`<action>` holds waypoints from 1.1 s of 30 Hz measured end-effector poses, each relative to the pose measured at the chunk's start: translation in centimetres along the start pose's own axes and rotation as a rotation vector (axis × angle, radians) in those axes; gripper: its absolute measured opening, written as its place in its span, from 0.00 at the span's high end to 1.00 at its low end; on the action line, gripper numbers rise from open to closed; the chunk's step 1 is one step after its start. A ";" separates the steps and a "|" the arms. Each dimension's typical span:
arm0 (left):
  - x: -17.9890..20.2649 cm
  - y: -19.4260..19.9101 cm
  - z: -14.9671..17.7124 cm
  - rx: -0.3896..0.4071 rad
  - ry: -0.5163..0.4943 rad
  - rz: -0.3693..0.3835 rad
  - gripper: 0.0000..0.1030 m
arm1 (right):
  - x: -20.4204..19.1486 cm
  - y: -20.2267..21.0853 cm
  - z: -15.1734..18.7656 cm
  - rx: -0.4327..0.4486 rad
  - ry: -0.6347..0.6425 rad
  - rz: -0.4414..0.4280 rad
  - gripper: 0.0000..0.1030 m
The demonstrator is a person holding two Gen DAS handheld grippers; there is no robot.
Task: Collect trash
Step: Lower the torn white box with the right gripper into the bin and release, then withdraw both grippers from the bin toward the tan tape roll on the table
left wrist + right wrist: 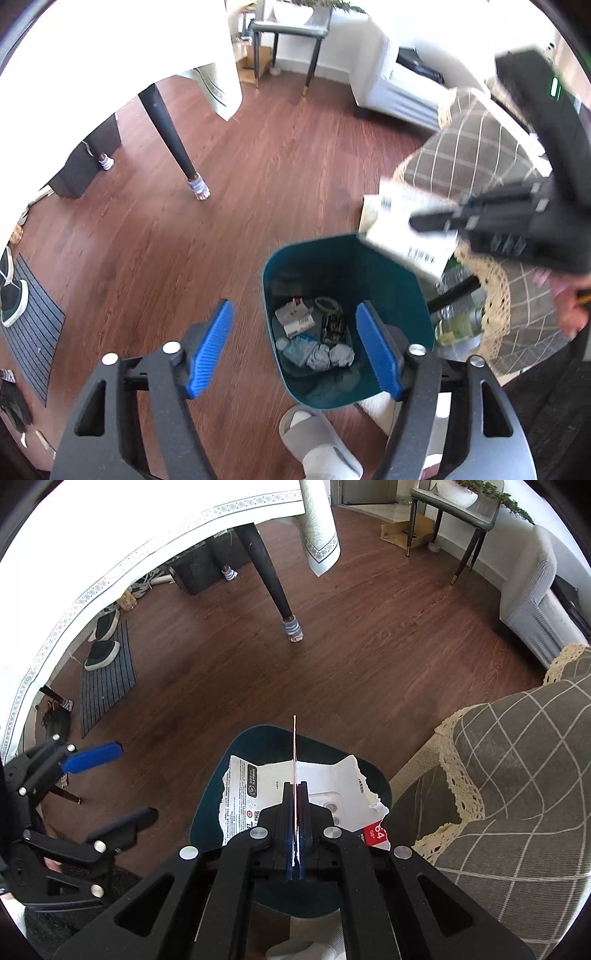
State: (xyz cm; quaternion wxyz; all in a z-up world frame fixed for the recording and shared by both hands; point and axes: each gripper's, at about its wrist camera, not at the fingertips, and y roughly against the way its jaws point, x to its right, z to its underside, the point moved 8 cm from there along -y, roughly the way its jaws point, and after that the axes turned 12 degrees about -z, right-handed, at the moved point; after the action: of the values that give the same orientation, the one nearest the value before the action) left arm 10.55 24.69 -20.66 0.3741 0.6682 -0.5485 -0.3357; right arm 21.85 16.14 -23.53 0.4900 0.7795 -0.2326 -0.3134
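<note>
Behind the packaging point(280, 786), bin point(210, 812) contents hidden

both wrist views steeply downward, close above the teal bin point(343, 266), shared wood floor point(332, 627)

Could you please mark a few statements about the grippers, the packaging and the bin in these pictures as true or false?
1. The right gripper is shut on the torn packaging card. True.
2. The left gripper holds a bottle. False: its jaws stand open with nothing between them.
3. The teal bin has no trash inside. False: crumpled paper and a small box lie inside.
4. The card hangs above the bin. True.
</note>
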 end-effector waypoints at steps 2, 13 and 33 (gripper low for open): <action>-0.3 0.4 -0.3 0.012 0.015 0.003 0.37 | -0.2 -0.8 0.4 -0.025 0.018 0.011 0.98; 0.1 4.3 -3.1 0.114 0.028 0.047 0.47 | 0.3 -3.0 2.7 -0.111 0.057 0.078 0.77; 1.4 14.0 -9.7 0.347 0.126 0.155 0.48 | 0.9 1.4 5.2 -0.040 0.049 0.016 0.54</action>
State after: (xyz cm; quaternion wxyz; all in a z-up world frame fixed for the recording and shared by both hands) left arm 12.37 22.92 -3.80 0.3114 0.6983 -0.6233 -0.1639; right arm 18.64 11.76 -24.17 0.5136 0.7750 -0.2204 -0.2948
